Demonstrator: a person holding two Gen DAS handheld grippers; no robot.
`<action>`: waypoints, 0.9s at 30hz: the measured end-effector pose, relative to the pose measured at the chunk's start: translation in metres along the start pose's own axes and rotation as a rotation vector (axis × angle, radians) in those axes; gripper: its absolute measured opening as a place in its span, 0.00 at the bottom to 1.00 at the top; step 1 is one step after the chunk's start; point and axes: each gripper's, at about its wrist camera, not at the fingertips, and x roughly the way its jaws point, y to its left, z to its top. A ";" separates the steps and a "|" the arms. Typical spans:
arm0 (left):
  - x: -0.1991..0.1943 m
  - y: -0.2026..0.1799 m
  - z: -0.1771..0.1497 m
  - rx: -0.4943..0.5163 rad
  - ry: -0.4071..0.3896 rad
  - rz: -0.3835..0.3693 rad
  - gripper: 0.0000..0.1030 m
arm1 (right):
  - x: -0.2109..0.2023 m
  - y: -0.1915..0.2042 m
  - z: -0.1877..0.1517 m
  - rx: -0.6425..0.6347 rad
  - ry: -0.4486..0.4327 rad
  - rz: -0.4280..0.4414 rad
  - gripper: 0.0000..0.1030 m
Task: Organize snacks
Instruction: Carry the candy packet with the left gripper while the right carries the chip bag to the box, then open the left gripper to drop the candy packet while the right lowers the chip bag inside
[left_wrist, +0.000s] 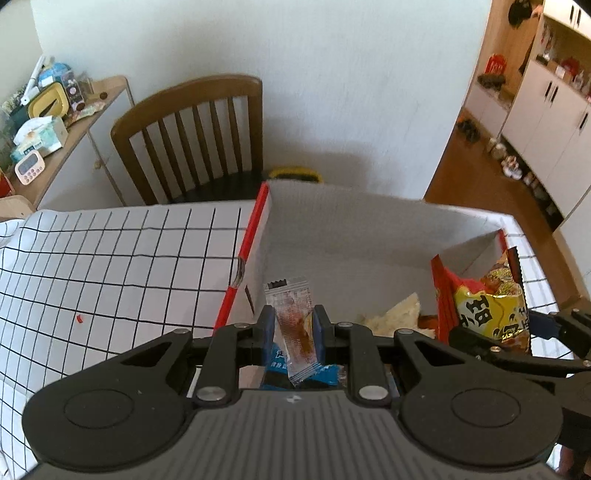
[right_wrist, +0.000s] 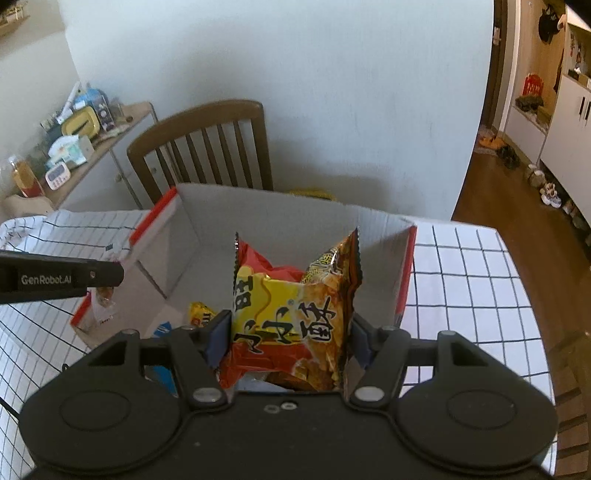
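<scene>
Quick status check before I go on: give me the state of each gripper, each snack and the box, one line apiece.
left gripper: shut on the clear sachet.
clear sachet: held upright over the box.
right gripper: shut on the red-and-yellow snack bag.
red-and-yellow snack bag: held upright over the box, crumpled.
cardboard box: open, snacks already lying inside.
blue packet: lying in the box.

Checked tablecloth (left_wrist: 110, 251), open cardboard box (right_wrist: 280, 210)

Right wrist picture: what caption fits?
Right hand-held gripper holds a red-and-yellow snack bag over the open box.
</scene>
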 end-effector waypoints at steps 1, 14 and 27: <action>0.004 0.000 0.000 0.004 0.007 0.006 0.20 | 0.004 0.000 0.000 -0.001 0.008 0.000 0.62; 0.046 -0.006 -0.009 0.032 0.097 0.027 0.20 | 0.030 0.004 -0.002 -0.030 0.040 -0.019 0.65; 0.061 -0.011 -0.016 0.032 0.155 0.040 0.21 | 0.038 0.002 -0.004 -0.026 0.036 -0.043 0.74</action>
